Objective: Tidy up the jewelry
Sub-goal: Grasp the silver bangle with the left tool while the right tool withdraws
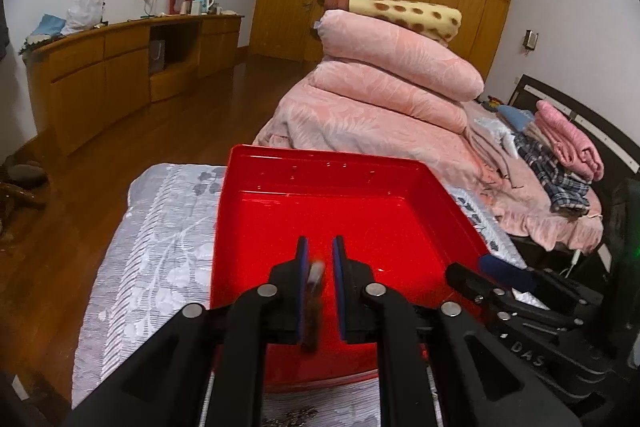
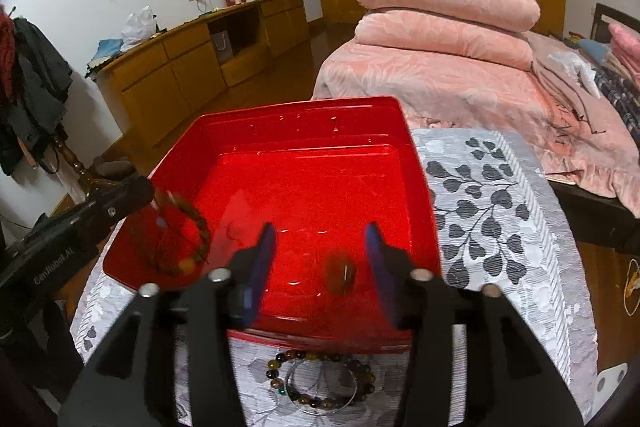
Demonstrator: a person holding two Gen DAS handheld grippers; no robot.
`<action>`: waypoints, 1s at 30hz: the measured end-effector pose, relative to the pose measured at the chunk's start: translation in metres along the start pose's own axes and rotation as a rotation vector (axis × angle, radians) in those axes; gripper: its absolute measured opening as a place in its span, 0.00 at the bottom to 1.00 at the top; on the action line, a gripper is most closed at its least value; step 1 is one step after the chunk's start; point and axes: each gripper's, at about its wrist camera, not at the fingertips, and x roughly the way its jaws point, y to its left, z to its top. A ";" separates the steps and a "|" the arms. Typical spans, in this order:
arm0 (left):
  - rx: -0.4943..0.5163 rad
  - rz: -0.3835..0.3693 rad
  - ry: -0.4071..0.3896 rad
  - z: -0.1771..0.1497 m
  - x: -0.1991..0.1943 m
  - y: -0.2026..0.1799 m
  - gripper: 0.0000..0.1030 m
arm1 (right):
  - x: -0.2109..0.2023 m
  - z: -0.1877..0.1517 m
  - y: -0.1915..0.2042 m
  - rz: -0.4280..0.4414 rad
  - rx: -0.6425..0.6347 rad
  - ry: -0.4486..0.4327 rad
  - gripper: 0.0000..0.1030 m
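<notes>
A red tray (image 1: pixel 320 157) lies on a grey leaf-patterned cloth (image 1: pixel 160 227). My left gripper (image 1: pixel 320 239) hangs over the tray's near part, jaws slightly apart. A blurred brown beaded bracelet (image 1: pixel 313 291) lies between them against the left pad, clear of the right pad. In the right wrist view this bracelet (image 2: pixel 196 239) dangles below the left gripper (image 2: pixel 150 193) over the tray (image 2: pixel 300 105). My right gripper (image 2: pixel 321 227) stands open over the tray, a blurred brown beaded piece (image 2: pixel 340 273) loose between its pads. A further beaded bracelet (image 2: pixel 280 367) and a thin bangle (image 2: pixel 352 399) lie on the cloth in front.
The cloth-covered stand (image 2: pixel 500 187) sits beside a bed piled with pink quilts (image 1: pixel 400 75) and folded clothes (image 1: pixel 560 155). A wooden sideboard (image 1: pixel 120 67) lines the far wall across a wood floor. A coat rack (image 2: pixel 36 95) stands left of the stand.
</notes>
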 end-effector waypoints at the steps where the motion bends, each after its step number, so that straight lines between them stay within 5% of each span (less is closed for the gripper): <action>1: 0.004 0.004 0.002 0.001 0.000 0.001 0.23 | -0.001 0.000 0.000 -0.001 -0.001 -0.004 0.49; 12: 0.068 0.049 -0.039 -0.027 -0.056 0.010 0.60 | -0.043 -0.031 -0.006 -0.018 -0.026 -0.045 0.57; 21: 0.047 0.105 0.014 -0.089 -0.097 0.037 0.62 | -0.086 -0.104 -0.011 -0.008 -0.021 -0.013 0.59; 30: 0.074 0.111 0.123 -0.138 -0.094 0.034 0.65 | -0.099 -0.154 0.023 0.080 -0.096 0.066 0.63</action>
